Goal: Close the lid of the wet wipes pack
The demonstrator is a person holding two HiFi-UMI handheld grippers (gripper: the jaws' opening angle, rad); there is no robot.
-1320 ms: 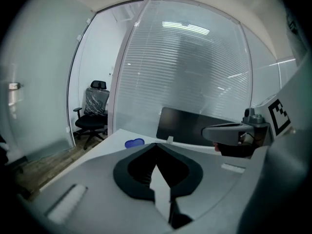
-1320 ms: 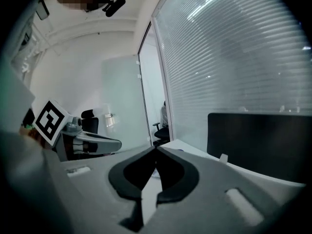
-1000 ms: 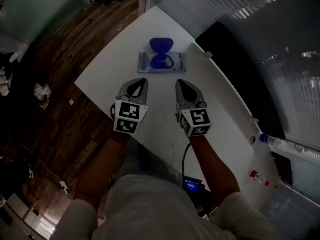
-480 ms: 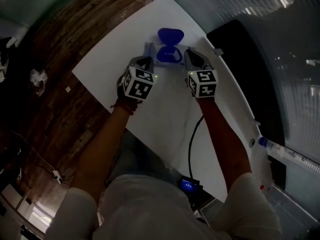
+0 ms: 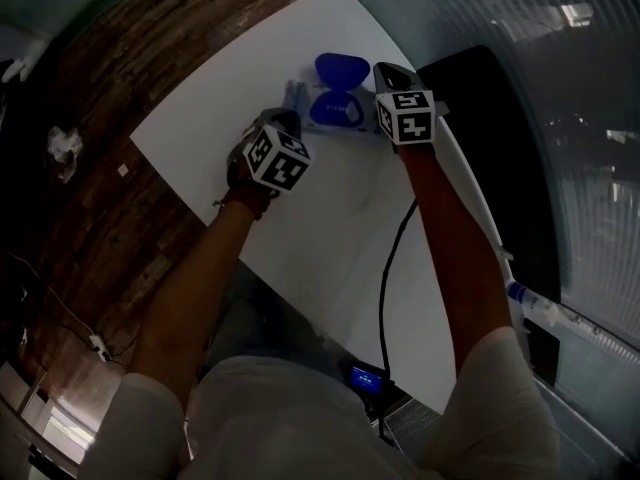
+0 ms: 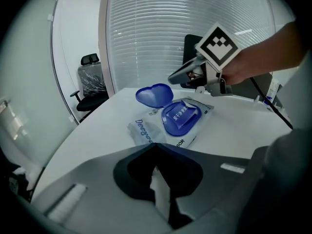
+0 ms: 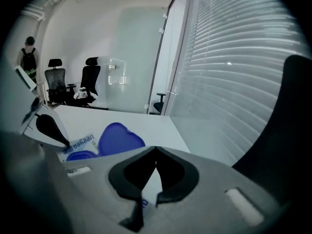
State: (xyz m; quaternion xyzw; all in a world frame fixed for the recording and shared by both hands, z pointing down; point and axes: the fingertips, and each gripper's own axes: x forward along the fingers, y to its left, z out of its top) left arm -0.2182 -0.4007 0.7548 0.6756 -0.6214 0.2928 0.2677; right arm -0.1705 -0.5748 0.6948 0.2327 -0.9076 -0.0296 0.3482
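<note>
The wet wipes pack [image 5: 330, 111] lies flat near the far end of the white table [image 5: 220, 138]. Its blue heart-shaped lid [image 5: 340, 69] is flipped open, away from me. In the left gripper view the lid [image 6: 154, 95] stands up behind the blue lid frame [image 6: 181, 118] on the pack [image 6: 146, 133]. My left gripper [image 5: 289, 117] is shut, its tips just short of the pack's near left corner. My right gripper [image 5: 384, 68] is shut too and hangs to the right of the lid, slightly above it. The right gripper view shows the lid [image 7: 120, 138] to the left of the jaws.
A dark chair back [image 5: 480, 108] stands beyond the table's right edge. A black cable [image 5: 384, 278] runs along the table under my right arm. A bottle [image 5: 545, 308] lies at the far right. Wooden floor [image 5: 120, 78] is left of the table. Office chairs [image 7: 73, 84] stand in the distance.
Both grippers have moved forward across the table to the pack. The right one has gone past the pack's right side up to the open lid. The lid stays open.
</note>
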